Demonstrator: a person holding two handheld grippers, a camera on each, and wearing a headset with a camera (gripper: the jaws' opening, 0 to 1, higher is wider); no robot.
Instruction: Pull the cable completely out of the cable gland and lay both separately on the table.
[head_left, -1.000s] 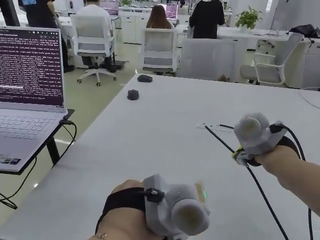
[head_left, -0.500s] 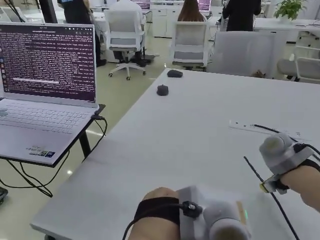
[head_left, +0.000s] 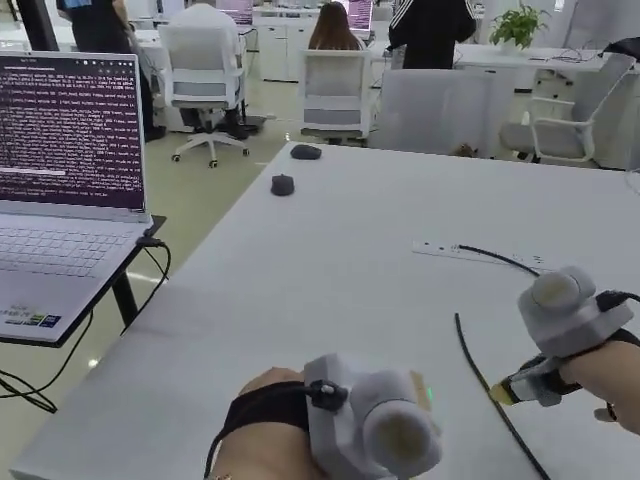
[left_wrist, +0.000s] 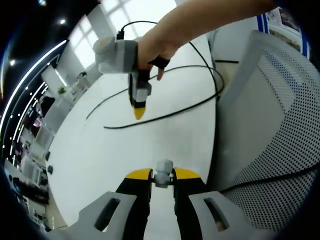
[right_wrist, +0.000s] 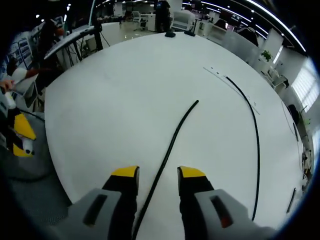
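The thin black cable (right_wrist: 176, 142) lay flat on the white table (right_wrist: 100, 90). In the right gripper view it ran from the bottom of the frame up to a bare end just right of centre, with no fitting on it. The small pale grey cable gland (left_wrist: 164, 172) sat low in the centre of the left gripper view, pinched between the closed yellow-tipped jaws of the left gripper (left_wrist: 162, 176), and we saw no cable passing through it. The jaws of the right gripper (right_wrist: 159, 172) stood apart at the bottom of its own view. The cable passed between them, and as far as we could tell neither tip pressed on it. A second earlier, in the head view, the cable's free end had been just beside the left end of the long white strip (head_left: 440, 250). Now that end lay apart from the strip and lower in the frame, so the cable had been drawn back toward us, and the right gripper had sunk toward the lower right. We judged that the pull-out was finished and the cable was as good as laid down. What remained was to set the gland on a bare part of the table, well apart from the cable, and let it go. At the left of the head view stood an open silver laptop (head_left: 60, 180), clear of the work.
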